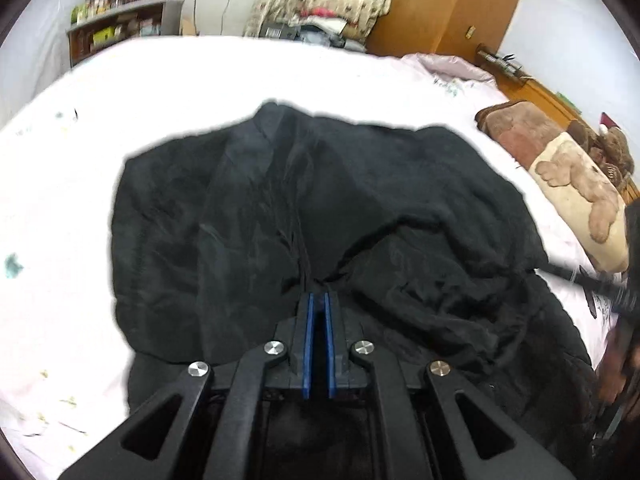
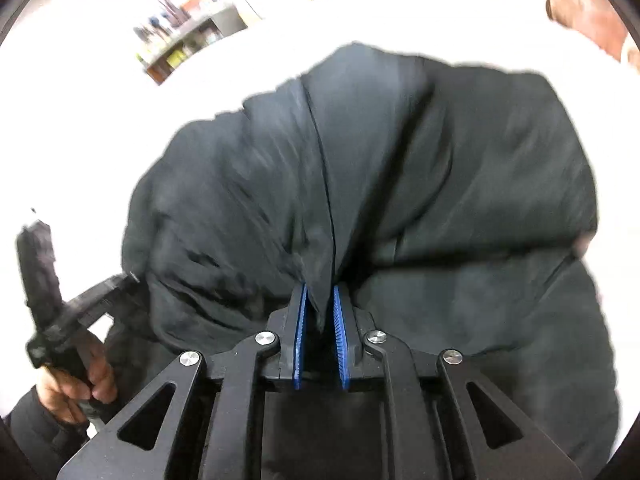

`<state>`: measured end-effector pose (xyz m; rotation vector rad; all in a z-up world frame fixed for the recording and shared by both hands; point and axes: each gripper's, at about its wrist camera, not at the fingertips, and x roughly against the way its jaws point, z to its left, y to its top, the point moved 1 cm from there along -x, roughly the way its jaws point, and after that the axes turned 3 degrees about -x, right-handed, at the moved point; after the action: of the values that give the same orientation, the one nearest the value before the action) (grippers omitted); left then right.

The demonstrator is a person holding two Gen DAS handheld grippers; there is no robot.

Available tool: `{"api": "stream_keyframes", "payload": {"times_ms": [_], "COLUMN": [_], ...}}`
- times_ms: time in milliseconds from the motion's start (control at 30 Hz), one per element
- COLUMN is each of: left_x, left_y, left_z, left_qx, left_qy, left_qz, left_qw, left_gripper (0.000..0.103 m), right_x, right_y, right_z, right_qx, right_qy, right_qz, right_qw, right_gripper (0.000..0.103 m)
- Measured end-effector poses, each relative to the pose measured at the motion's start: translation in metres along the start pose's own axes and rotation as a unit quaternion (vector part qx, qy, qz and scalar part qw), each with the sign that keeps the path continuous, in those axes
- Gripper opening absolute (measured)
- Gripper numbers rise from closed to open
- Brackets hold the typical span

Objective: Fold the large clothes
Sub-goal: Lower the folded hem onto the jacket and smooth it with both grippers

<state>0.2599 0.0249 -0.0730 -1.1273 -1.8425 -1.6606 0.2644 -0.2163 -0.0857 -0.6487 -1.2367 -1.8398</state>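
A large black garment (image 1: 320,200) lies crumpled on a white bedsheet (image 1: 120,92). In the left wrist view my left gripper (image 1: 319,294) is shut, its blue pads nearly together on a pinch of the garment's near edge, and creases fan out from the tips. In the right wrist view the black garment (image 2: 440,160) bulges up in front of my right gripper (image 2: 319,287). Its blue pads are closed on a fold of the cloth. The left gripper (image 2: 128,280) shows at the left of that view, held by a hand (image 2: 80,380), its tips at the garment's edge.
A pillow with a bear print (image 1: 572,184) lies at the right side of the bed, and a pink quilt (image 1: 452,68) lies beyond it. A cluttered shelf (image 1: 116,28) and a wooden wardrobe (image 1: 448,8) stand past the bed.
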Motion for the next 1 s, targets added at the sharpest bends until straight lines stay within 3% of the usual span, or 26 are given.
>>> {"api": "stream_keyframes", "payload": {"times_ms": [67,133,200,233,333,433,567,767,900,1000], "left_x": [0.013,0.018,0.011,0.001,-0.039,-0.069,-0.083,-0.06,-0.018,-0.027], "left_y": [0.011,0.034,0.053,0.062,0.07,0.047,0.025,0.037,0.067,0.101], "left_z": [-0.001,0.0,0.004,0.007,0.019,0.03,0.033,0.031,0.027,0.022], "left_qx": [-0.005,-0.003,0.003,0.007,0.024,0.023,0.018,0.022,0.012,0.006], "left_qy": [-0.003,-0.005,0.003,0.014,0.04,0.055,0.059,0.053,0.041,0.037], "left_qz": [-0.026,-0.054,-0.075,-0.081,-0.05,-0.026,-0.04,-0.021,-0.08,-0.101], "left_qw": [0.9996,0.9985,0.9972,0.9966,0.9977,0.9979,0.9973,0.9981,0.9959,0.9942], "left_gripper": [0.007,0.015,0.03,0.03,0.03,0.029,0.022,0.022,0.022,0.022], "right_x": [0.02,0.019,0.004,-0.004,-0.05,-0.076,-0.082,-0.073,-0.029,-0.031], "right_y": [0.019,0.041,0.061,0.067,0.082,0.06,0.039,0.042,0.069,0.103], "right_z": [0.006,0.01,0.012,0.01,-0.005,-0.023,-0.038,-0.032,-0.011,0.003], "right_qx": [0.027,0.047,0.063,0.065,0.066,0.058,0.042,0.046,0.059,0.069], "right_qy": [-0.006,-0.022,-0.04,-0.048,-0.091,-0.111,-0.107,-0.112,-0.094,-0.072], "right_qz": [-0.04,-0.056,-0.06,-0.06,-0.032,-0.006,-0.016,-0.023,-0.077,-0.09], "right_qw": [0.999,0.997,0.995,0.995,0.993,0.992,0.993,0.992,0.991,0.991], "right_gripper": [0.013,0.013,0.013,0.013,0.013,0.013,0.01,0.01,0.013,0.013]}}
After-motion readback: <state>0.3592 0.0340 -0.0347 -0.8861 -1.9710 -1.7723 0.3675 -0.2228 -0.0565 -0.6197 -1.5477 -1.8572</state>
